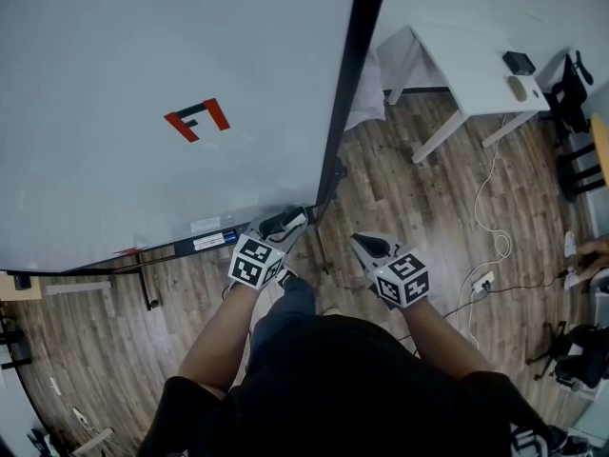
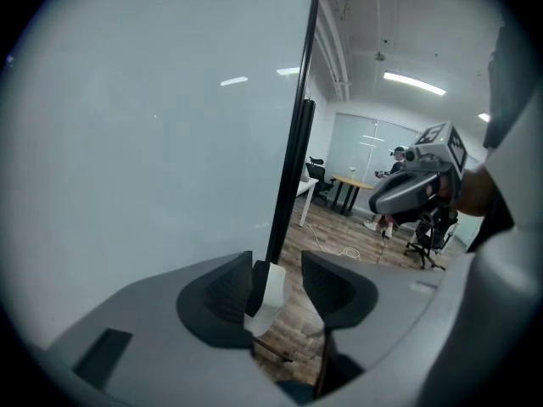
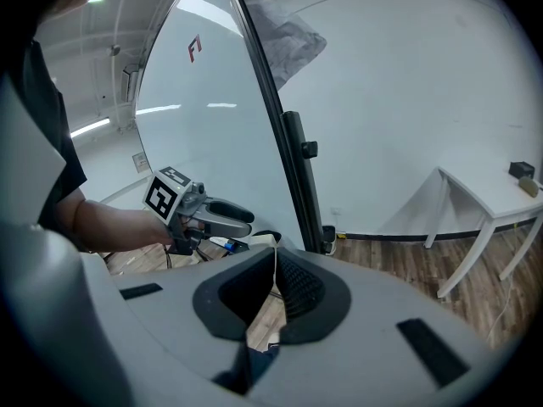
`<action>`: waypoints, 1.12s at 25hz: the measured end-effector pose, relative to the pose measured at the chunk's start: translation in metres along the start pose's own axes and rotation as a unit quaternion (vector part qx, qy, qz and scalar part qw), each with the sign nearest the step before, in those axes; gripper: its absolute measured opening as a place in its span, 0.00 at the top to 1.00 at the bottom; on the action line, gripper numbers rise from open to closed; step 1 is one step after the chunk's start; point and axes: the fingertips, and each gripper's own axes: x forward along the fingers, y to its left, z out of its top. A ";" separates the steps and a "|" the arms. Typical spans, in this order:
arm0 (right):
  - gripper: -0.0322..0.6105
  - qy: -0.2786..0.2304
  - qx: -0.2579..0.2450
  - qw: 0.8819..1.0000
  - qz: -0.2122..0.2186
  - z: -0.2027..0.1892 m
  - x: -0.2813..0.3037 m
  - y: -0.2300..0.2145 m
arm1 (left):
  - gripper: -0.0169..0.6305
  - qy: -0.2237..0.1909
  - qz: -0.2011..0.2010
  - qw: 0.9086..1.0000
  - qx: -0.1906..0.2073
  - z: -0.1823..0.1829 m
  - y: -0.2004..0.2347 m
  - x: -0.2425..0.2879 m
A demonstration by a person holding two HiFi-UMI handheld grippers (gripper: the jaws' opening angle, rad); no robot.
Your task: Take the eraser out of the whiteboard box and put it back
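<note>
The eraser [image 2: 268, 293], a white block with a dark felt side, stands between the jaws of my left gripper [image 2: 277, 263] in the left gripper view. Its dark side lies against the left pad, and floor shows between it and the right pad, so the jaws are open. In the head view my left gripper [image 1: 288, 223] is at the right end of the whiteboard's tray [image 1: 181, 248], beside the black frame post [image 1: 349, 93]. My right gripper [image 1: 367, 247] hangs over the floor just to the right, shut and empty [image 3: 276, 259].
The whiteboard [image 1: 143, 84] fills the left, with a red mark [image 1: 197, 119] on it and markers [image 1: 214, 240] in its tray. A white table [image 1: 476, 74], office chairs [image 1: 574, 93], and a cable with a power strip [image 1: 483, 280] lie to the right on the wood floor.
</note>
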 end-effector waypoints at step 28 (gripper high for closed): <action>0.95 0.012 0.009 1.000 -0.007 -0.011 -0.005 -0.007 | 0.65 0.064 0.007 0.997 0.036 -0.033 0.008 0.040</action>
